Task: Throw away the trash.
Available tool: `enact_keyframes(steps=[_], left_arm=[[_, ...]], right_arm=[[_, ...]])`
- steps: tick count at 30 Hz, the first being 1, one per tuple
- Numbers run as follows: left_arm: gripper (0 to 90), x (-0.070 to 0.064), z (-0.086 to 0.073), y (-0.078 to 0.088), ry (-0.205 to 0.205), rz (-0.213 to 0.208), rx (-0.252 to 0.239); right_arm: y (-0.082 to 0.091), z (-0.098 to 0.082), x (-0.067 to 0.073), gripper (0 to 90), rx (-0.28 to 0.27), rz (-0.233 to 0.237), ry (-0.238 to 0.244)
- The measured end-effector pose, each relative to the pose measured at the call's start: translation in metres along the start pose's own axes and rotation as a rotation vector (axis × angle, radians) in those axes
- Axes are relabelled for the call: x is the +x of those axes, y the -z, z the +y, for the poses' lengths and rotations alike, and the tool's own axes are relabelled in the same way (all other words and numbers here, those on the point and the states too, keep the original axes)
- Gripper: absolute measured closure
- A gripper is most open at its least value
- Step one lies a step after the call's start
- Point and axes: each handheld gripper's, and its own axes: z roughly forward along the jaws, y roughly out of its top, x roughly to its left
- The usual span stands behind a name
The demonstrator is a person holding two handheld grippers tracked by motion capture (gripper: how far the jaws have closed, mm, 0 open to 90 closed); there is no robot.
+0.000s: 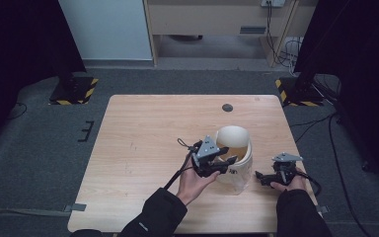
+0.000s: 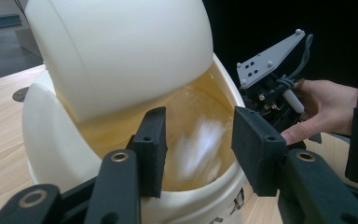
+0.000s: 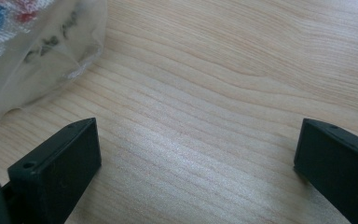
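While the white bin (image 1: 234, 160) stands near the front right of the wooden table (image 1: 143, 143), its domed swing lid (image 2: 121, 51) tipped back so the mouth gapes, I hold my left gripper (image 1: 216, 165) at the rim on my side. The step in hand, as I judge it, is dropping something into the bin: a pale blurred shape (image 2: 198, 149) shows between my jaws in the left gripper view, inside the clear liner, and I cannot tell what it is or whether it is falling free. To do this well I would keep the gripper centred over the opening, clear of the tilted lid, so that nothing catches the lid's edge or drags the liner inward, and I would draw back straight rather than sideways, since a light bin could shift on the smooth wood.

Left gripper (image 2: 198, 140): jaws apart by a moderate gap, nothing pinched between the pads; they frame the opening without touching the rim, so far as I can see.

Right gripper (image 1: 264, 177): low over bare table just beside the bin's right side, jaws spread wide and empty, with the bin's translucent wall (image 3: 32, 51) at the upper left of its own view.
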Motion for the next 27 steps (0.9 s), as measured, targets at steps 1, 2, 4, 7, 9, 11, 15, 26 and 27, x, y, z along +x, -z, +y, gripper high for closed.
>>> enact_keyframes(steps=[1,2,4,7,9,11,15,26,27], left_arm=[[53.8,0.000,0.000,0.000,0.001,-0.002,-0.002],[53.3,-0.001,0.000,0.000,0.001,-0.004,-0.002],[52.8,-0.003,0.001,0.002,-0.005,-0.009,-0.001],[51.9,-0.006,0.002,0.007,-0.015,-0.018,-0.005],[51.3,-0.007,0.004,0.011,-0.018,-0.024,-0.010],[50.2,-0.008,0.005,0.015,-0.024,-0.025,-0.011],[47.9,-0.010,0.006,0.026,-0.042,-0.022,-0.008],[37.4,-0.002,-0.007,0.061,-0.077,0.029,0.005],[36.6,0.000,-0.010,0.065,-0.079,0.038,0.010]], right_arm=[[0.000,0.000,0.000,0.7,0.000,0.000,0.000],[0.000,0.000,0.000,0.7,0.000,0.000,0.000],[0.000,0.000,0.000,0.7,0.000,0.000,0.000],[0.000,0.000,0.000,0.7,0.000,0.000,0.000],[0.000,0.000,0.000,0.7,-0.001,0.000,-0.002],[0.000,0.000,0.000,0.7,-0.001,-0.001,-0.001],[0.000,0.000,0.000,0.7,-0.002,0.000,0.000],[0.000,0.000,0.000,0.7,0.000,0.001,0.001],[0.000,0.000,0.000,0.7,0.000,0.001,0.001]])
